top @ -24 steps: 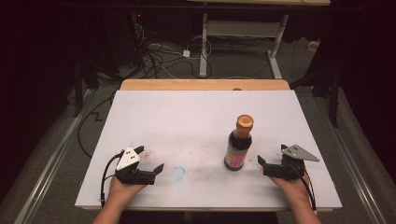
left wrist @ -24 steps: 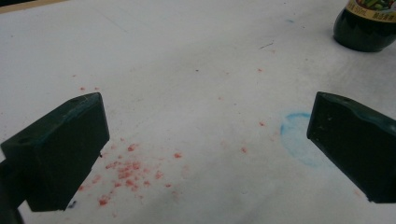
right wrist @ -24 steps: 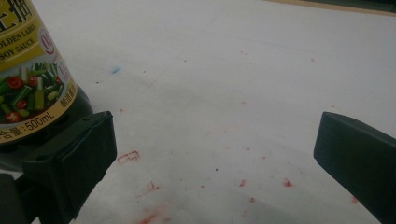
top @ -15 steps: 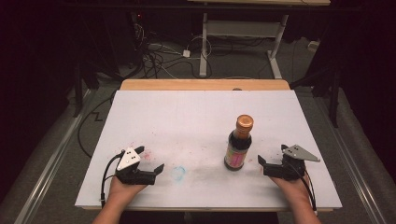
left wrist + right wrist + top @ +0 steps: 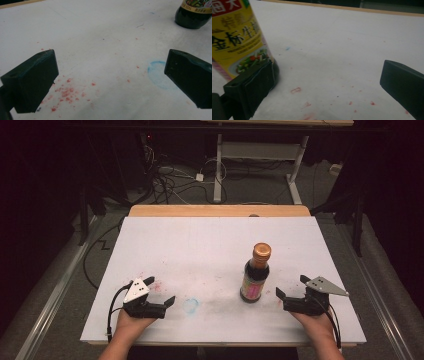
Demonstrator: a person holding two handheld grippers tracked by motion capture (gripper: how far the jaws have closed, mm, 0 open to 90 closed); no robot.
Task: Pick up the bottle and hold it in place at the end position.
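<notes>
White table (image 5: 200,250): spans the frame's middle. Sauce bottle (image 5: 256,274): upright, right of centre, dark glass, copper cap. Right gripper (image 5: 289,292): lower right, just beside the bottle, jaws spread, nothing between. Left gripper (image 5: 161,291): lower left, jaws spread, bare. Blue ring mark (image 5: 190,305): lower centre.

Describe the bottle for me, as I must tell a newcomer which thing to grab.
On the white table, look right of centre, beside the right gripper. There the bottle stands upright: dark glass, copper-coloured cap, yellow label with red at the top. It is the table's one standing thing; near it lie just red and blue stains.
</notes>
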